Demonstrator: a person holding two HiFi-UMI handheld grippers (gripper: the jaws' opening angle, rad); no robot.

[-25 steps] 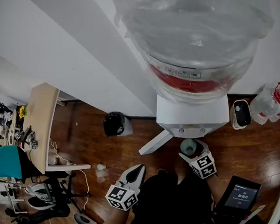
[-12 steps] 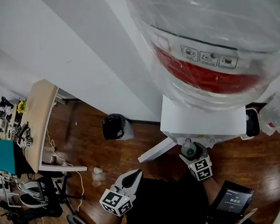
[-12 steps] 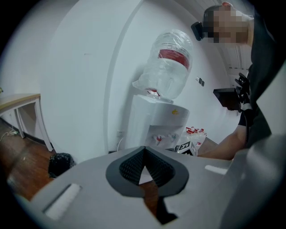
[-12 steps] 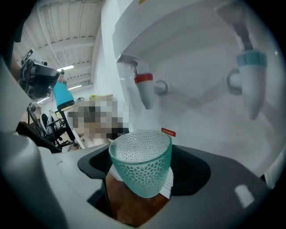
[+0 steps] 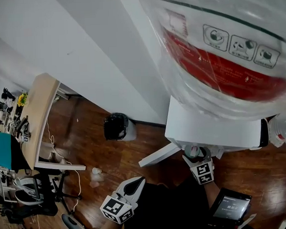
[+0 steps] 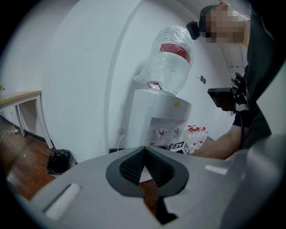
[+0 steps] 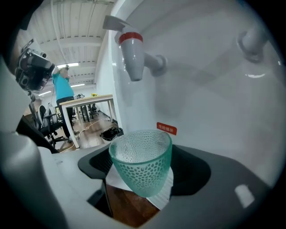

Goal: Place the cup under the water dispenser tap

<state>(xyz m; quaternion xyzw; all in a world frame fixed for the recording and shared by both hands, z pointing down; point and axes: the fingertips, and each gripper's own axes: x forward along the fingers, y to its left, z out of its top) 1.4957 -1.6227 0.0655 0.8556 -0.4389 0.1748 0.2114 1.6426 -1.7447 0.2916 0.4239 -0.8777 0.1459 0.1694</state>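
Roughly beneath tap [image 7: 132, 50], cup [image 7: 141, 161], apart.

Right gripper [image 5: 197, 153] jaws clamped wide — left gripper [image 5: 138, 182] jaws together.

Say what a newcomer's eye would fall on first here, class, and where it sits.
The huge clear water bottle with its red label fills the head view's upper right, atop the white dispenser. Next, the green dimpled cup gripped in the right gripper, close below the red-capped tap.
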